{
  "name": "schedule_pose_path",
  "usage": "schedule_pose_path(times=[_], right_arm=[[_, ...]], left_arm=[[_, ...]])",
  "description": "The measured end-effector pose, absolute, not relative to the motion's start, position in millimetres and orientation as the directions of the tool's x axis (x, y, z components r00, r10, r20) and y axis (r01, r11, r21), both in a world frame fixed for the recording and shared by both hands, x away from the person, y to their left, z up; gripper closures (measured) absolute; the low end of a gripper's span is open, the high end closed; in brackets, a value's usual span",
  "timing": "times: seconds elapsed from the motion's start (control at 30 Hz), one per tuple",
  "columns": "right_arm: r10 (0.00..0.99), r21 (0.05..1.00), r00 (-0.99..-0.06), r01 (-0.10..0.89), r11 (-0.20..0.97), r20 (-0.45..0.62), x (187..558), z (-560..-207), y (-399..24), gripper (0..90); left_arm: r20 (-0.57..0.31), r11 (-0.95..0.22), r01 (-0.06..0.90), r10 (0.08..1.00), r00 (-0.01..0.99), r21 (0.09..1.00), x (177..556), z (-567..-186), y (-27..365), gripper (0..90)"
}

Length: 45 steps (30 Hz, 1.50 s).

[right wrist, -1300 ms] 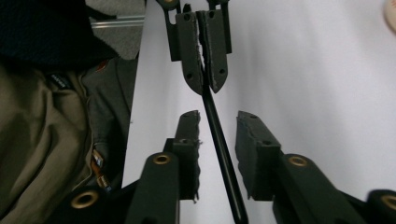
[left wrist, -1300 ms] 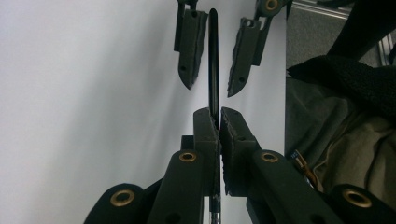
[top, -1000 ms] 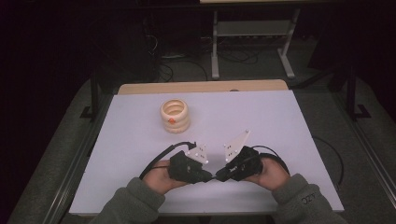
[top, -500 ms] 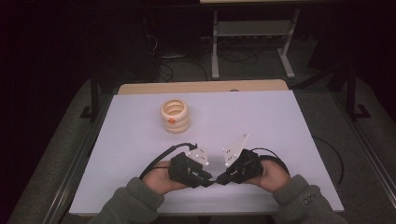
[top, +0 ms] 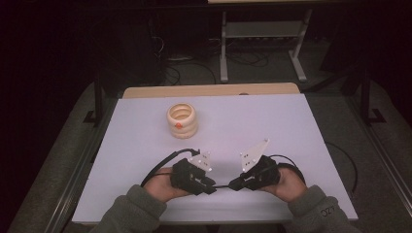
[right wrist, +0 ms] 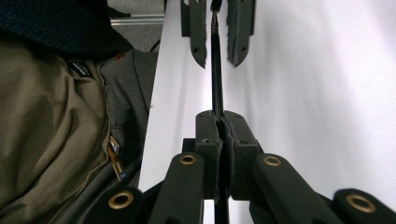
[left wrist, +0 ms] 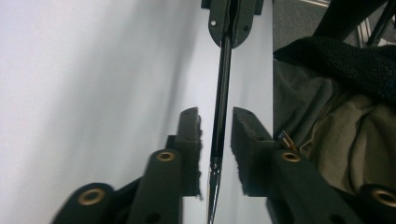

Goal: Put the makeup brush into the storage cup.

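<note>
Right gripper view: slim black pen, glossy barrel.
Clamped in right gripper; tip between parted left gripper jaws, lately narrowing.

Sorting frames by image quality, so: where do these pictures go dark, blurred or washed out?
High view: the room behind is nearly black, while the white table is evenly lit. Left gripper view: the table washes out pale, and the near jaw bases are soft, but the pen is sharp. Right gripper view: the pen stays crisp; the sleeve lies dim.
</note>
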State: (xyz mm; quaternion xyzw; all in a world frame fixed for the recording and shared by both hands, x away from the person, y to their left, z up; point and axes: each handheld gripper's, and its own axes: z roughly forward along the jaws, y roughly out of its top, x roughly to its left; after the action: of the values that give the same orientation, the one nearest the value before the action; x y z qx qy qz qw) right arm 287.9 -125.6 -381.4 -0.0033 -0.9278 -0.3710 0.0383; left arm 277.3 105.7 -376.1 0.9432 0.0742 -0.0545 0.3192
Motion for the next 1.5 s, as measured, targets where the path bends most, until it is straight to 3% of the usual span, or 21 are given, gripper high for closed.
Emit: schedule_pose_path(times=[0.1,0.37,0.57,1.1,1.5], right_arm=[[-0.028,0.693,-0.997,0.033,0.72,0.077,287,-381,-126,84.4],[-0.042,0.654,-0.994,0.036,0.756,0.102,287,-386,-114,76.2],[-0.09,0.613,-0.992,-0.016,0.79,0.089,284,-387,-100,83.0],[-0.053,0.612,-0.994,0.018,0.79,0.099,280,-394,-101,84.5],[0.001,0.604,-0.994,0.07,0.794,0.113,282,-401,-114,84.6]], left_arm=[[-0.15,-0.792,0.155,0.081,0.985,0.591,277,-376,106,83.8],[-0.139,-0.831,0.112,0.042,0.989,0.544,272,-380,100,85.5],[-0.123,-0.843,0.092,0.031,0.992,0.53,270,-379,97,85.6],[-0.147,-0.83,0.115,0.04,0.988,0.545,272,-381,102,84.4],[-0.15,-0.767,0.181,0.112,0.982,0.616,278,-368,120,70.7]])
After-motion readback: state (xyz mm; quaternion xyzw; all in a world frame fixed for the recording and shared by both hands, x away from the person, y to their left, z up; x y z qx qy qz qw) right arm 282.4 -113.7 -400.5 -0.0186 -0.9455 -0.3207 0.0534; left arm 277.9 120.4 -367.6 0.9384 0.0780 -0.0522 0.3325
